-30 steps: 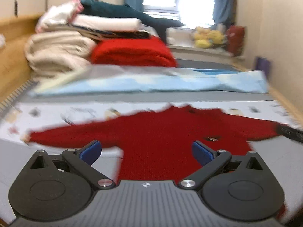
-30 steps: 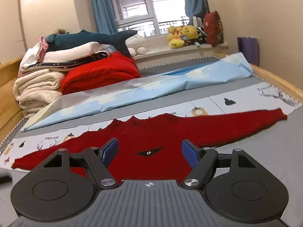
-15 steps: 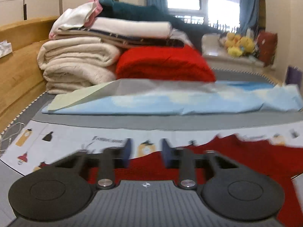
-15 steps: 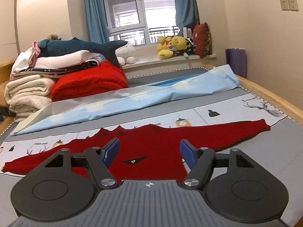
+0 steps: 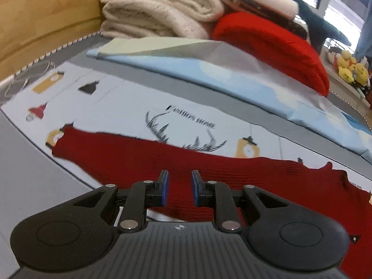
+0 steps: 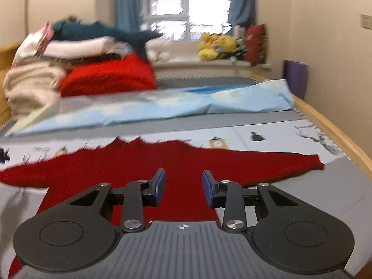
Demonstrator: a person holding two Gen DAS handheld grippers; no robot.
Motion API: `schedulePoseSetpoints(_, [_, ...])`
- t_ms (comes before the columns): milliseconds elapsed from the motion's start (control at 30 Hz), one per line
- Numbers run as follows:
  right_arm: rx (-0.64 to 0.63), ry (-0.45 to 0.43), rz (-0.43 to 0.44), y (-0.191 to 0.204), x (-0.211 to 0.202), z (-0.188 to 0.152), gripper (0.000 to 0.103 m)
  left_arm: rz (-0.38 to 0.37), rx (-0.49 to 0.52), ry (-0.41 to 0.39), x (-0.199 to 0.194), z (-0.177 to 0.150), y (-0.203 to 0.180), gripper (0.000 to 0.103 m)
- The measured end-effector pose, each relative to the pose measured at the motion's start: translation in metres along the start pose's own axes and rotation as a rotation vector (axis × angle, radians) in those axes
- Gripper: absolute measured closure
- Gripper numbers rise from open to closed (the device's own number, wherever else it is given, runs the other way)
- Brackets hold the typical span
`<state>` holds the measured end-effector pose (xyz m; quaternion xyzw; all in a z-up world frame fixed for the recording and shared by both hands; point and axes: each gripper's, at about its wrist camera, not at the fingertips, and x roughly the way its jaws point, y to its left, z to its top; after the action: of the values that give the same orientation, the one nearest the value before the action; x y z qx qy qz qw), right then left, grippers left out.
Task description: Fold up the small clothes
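Note:
A small dark red knit sweater lies flat on the bed with both sleeves spread out; it also shows in the right wrist view. My left gripper hovers over the sweater's left sleeve near the armpit, its blue-padded jaws partly open with a narrow gap and nothing between them. My right gripper hovers over the sweater's body, right of centre, its jaws partly open and empty. The sleeve cuffs lie at far left and far right.
A printed white-and-grey bedsheet covers the bed. A folded light-blue sheet lies behind the sweater. Stacked cream blankets and a bright red blanket sit at the back left. A wooden bed rail runs along the right.
My left gripper has swung left to the sweater's left sleeve and narrowed its jaws. My right gripper has moved slightly right and narrowed its jaws a little.

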<state>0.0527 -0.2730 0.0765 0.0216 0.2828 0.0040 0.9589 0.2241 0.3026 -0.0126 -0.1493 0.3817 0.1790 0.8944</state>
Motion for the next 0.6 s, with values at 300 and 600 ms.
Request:
schedulePoseSetpoints(300, [0.039, 0.028, 0.123, 0.059, 0.07, 0.066, 0.066, -0.037, -0.251, 0.049, 0.02, 0.011, 0.073, 0.081])
schedulePoseSetpoints(600, [0.007, 0.065, 0.245, 0.092, 0.131, 0.053, 0.071, -0.019, -0.515, 0.102, 0.048, 0.005, 0.135, 0.08])
